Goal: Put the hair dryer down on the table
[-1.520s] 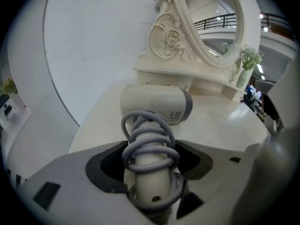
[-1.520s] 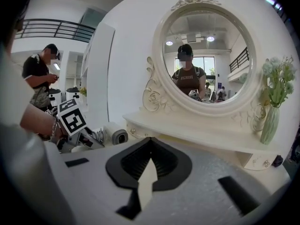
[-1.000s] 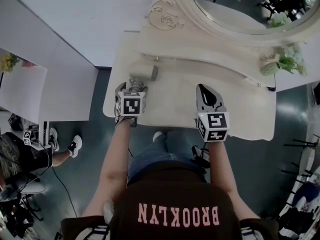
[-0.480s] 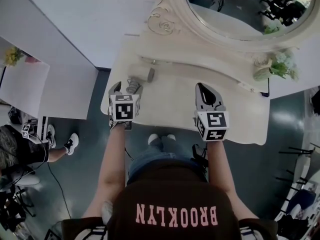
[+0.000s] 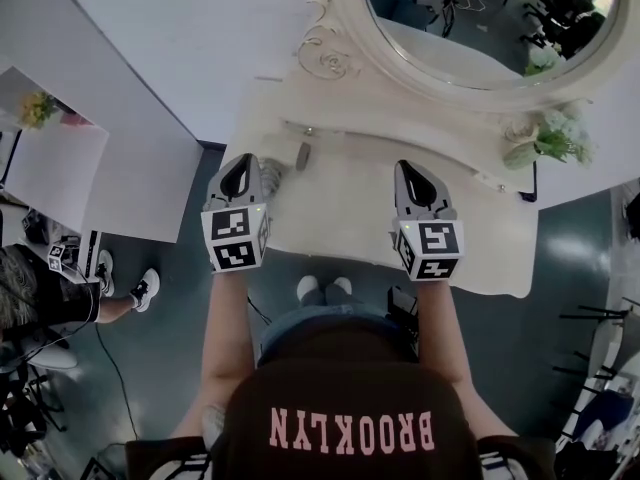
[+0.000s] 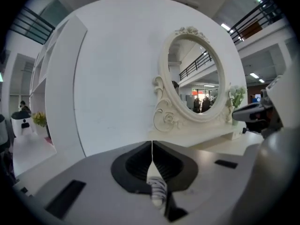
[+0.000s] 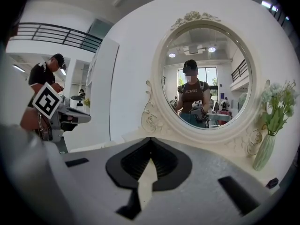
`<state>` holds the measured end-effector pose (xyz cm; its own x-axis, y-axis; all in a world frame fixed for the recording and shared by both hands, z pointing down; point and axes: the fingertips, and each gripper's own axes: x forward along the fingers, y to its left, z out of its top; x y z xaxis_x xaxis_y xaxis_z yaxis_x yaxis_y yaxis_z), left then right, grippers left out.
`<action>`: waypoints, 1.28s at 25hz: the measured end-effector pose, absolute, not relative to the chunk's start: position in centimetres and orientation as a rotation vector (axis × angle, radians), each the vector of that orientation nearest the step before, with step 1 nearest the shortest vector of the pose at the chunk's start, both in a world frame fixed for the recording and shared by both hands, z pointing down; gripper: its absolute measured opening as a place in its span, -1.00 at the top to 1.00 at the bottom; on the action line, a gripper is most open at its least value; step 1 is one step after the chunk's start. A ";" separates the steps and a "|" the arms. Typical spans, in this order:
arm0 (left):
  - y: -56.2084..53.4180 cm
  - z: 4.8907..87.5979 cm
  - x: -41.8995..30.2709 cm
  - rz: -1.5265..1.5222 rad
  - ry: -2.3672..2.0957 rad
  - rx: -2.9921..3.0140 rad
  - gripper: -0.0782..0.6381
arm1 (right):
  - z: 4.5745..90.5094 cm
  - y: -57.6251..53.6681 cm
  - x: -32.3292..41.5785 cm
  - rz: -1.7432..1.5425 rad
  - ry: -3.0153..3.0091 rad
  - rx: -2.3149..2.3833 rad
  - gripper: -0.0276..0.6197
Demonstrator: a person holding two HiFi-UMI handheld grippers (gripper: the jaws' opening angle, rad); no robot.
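Observation:
The grey hair dryer (image 5: 300,155) lies on the cream dressing table (image 5: 340,208) near its back left, partly hidden behind my left gripper (image 5: 243,160). That gripper hovers over the table's left front corner, apart from the dryer. Its jaws are closing and meet with nothing between them, as the left gripper view shows (image 6: 151,143). My right gripper (image 5: 412,170) hangs over the table's front middle, shut and empty; its own view shows the jaws together (image 7: 150,138).
An oval framed mirror (image 5: 480,18) stands at the back of the table, with a vase of flowers (image 5: 545,138) at the right. A white wall panel (image 5: 150,88) flanks the left side. A seated person (image 5: 40,293) is at the far left.
The left gripper's jaws, spread wide beside the hair dryer before, are now shut. That gripper drew back and left from the dryer, which stays on the table. The right gripper barely moved.

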<state>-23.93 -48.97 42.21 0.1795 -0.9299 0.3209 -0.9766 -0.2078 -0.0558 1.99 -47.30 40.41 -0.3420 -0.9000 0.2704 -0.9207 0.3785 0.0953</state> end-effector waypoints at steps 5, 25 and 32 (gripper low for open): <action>-47.7 38.1 -26.6 0.269 -2.007 2.306 0.77 | 39.5 -47.7 0.9 0.077 -2.412 1.588 0.92; -42.0 29.0 -34.3 -0.054 -2.381 2.295 0.77 | 32.7 -47.3 0.0 -0.273 -2.537 1.648 0.92; -42.3 28.7 -33.4 -0.069 -2.356 2.336 0.77 | 32.2 -47.0 1.3 -0.288 -2.513 1.672 0.92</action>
